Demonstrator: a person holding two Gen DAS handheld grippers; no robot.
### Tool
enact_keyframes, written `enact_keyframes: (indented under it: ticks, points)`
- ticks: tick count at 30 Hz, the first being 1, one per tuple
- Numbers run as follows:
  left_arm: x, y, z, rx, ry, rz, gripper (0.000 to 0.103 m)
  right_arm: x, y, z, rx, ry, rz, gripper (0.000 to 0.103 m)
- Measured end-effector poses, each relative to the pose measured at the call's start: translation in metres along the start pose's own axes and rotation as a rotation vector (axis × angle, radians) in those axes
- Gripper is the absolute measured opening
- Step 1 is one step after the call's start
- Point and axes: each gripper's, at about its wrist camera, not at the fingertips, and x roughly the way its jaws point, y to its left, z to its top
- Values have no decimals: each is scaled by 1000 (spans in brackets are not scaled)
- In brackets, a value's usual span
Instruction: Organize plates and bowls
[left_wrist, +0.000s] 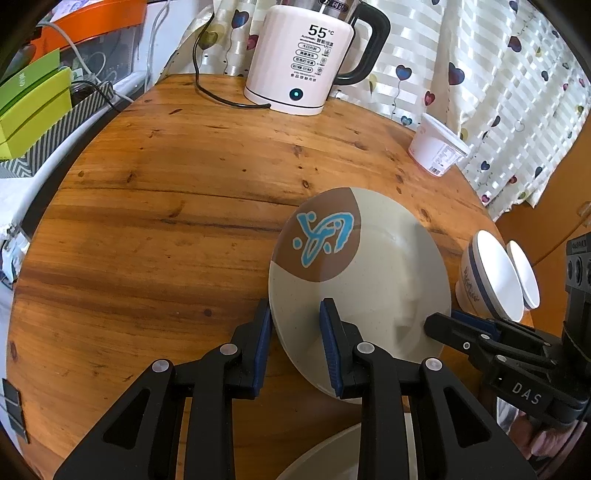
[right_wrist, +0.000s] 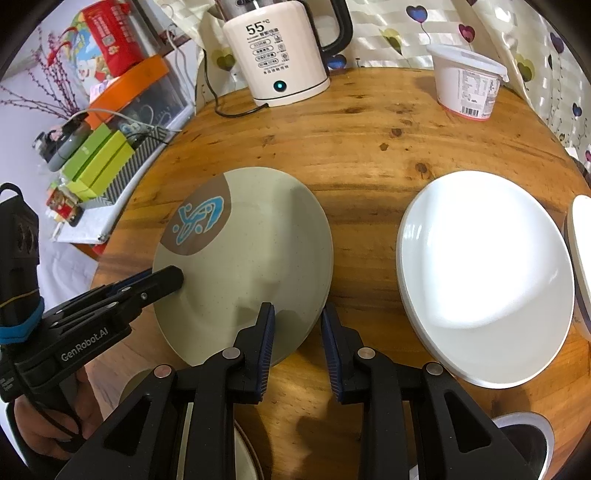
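Two grippers straddle opposite edges of one beige plate (left_wrist: 373, 280) with a brown patch and a blue motif, which sits on the round wooden table (left_wrist: 177, 206). The left gripper (left_wrist: 295, 343) has its fingers partly apart on either side of the plate's left rim, one pad (left_wrist: 330, 347) over the plate's face and the other outside the edge; whether the pads press the rim I cannot tell. The right gripper (right_wrist: 297, 343) stands the same way at the plate's right rim, fingers parted with a gap showing between them, and its contact is equally unclear. Just right of this plate lies a white plate (right_wrist: 484, 273), apart from it, with bare wood between. Beyond that, at the table's right edge, stand two white bowls (left_wrist: 495, 277) side by side. At the far side of the table sit a cream electric kettle (left_wrist: 299, 59) marked 55°C and a white lidded tub (right_wrist: 467, 83).
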Motion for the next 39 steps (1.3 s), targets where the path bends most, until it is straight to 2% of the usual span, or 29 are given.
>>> enact_keyframes:
  ticks: [18,39]
  points:
    - [-30,2,-10,-23,-34,3,27,-16,14,-2,-33,-17,25,25]
    - [-76,-7,-41,-38,-70,16,27,-54,30,-27,-75,-45,53,25]
